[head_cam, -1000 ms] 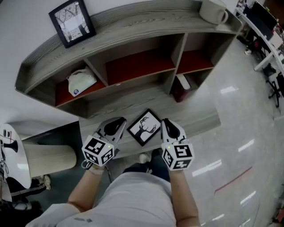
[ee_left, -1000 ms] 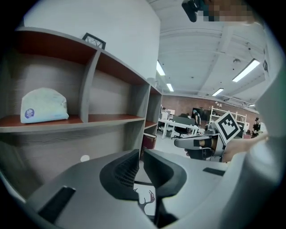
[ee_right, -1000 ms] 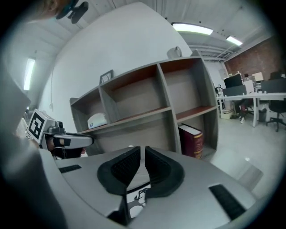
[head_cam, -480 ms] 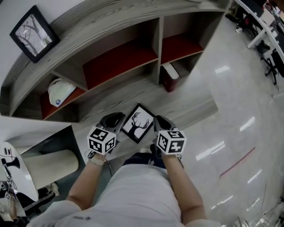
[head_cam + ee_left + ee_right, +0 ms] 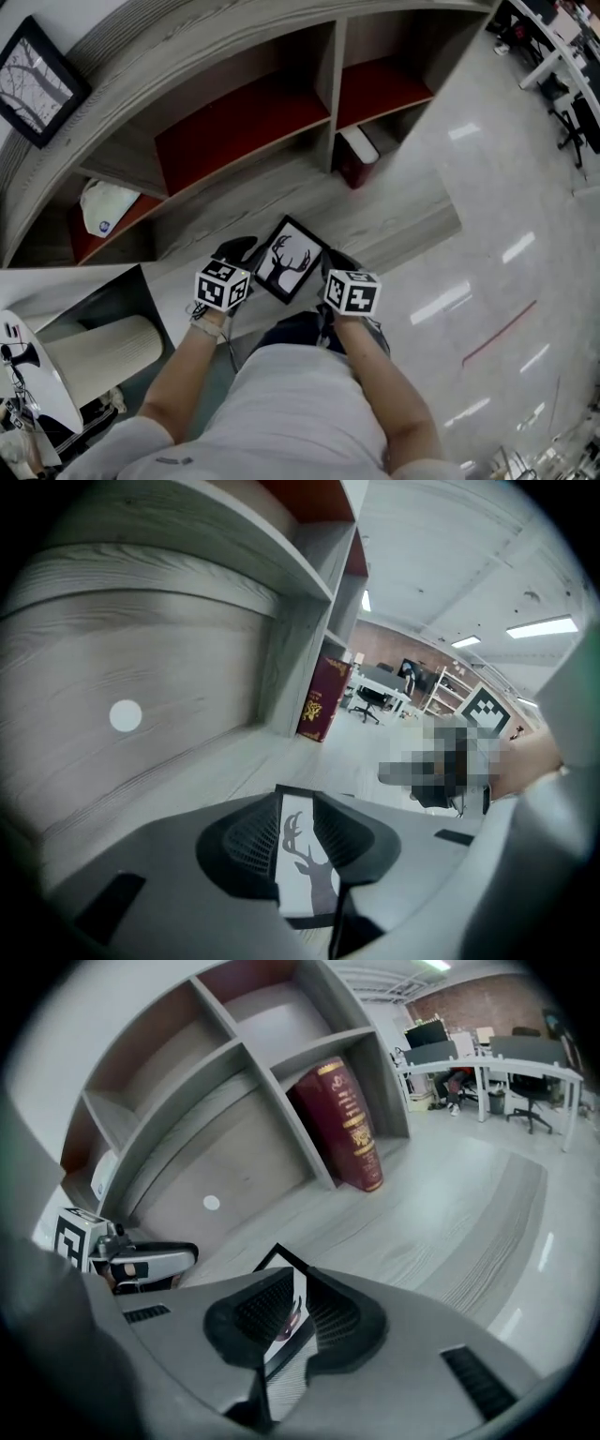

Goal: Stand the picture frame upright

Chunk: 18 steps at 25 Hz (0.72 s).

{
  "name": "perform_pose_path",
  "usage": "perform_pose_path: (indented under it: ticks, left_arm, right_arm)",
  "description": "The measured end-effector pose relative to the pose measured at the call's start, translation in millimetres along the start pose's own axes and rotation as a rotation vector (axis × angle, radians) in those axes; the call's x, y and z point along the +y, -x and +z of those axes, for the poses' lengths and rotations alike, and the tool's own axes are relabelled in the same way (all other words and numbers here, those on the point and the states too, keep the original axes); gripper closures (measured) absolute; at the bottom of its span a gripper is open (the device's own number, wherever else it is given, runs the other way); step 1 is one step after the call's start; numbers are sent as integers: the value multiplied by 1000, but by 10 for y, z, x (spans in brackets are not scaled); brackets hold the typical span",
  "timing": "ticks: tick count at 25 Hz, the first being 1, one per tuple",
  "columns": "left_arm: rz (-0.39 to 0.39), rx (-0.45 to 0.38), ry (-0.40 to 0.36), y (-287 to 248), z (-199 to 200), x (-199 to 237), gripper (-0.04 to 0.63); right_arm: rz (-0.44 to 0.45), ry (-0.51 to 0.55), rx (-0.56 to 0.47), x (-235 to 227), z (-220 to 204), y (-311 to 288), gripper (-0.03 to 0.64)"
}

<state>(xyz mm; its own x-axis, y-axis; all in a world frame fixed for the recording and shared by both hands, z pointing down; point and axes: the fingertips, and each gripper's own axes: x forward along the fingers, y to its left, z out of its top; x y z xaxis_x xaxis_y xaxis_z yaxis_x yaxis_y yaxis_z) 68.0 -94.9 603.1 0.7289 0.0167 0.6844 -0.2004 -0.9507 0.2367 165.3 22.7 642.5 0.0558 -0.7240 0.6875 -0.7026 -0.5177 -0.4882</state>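
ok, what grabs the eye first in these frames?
The deer picture frame, low at the grey shelf unit's bottom ledge between both grippers. The right gripper is clamped on one edge; the left gripper's jaws have just been opening, with the other edge between them.

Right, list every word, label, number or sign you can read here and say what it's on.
No text here can be read.
Gold spine lettering on the red book: too blurred to read.
Round dark badge on the white fabric item: too small to read.
The picture frame: only a deer silhouette, no words.
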Motion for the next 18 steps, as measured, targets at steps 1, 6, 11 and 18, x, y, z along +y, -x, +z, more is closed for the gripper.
perform_pose_path:
  ticks: [1,6,11,18]
  left_arm:
    - [-2,12,4,-53,-57,16,495]
    - [-19,73,19,-287,-321,138,486]
    - [-41,126,8,-432,-502,207,477]
    - [-54,171,32,-586,-670,276,469]
  right_arm:
    - [-6,-20,7,-30,-37,-30,592]
    - [1,-84,69,-64,-224,-258,474]
    - [-34,-129,137,-105,-453,-414,446]
    - [-72,-156,173,-180,-566,-579,422]
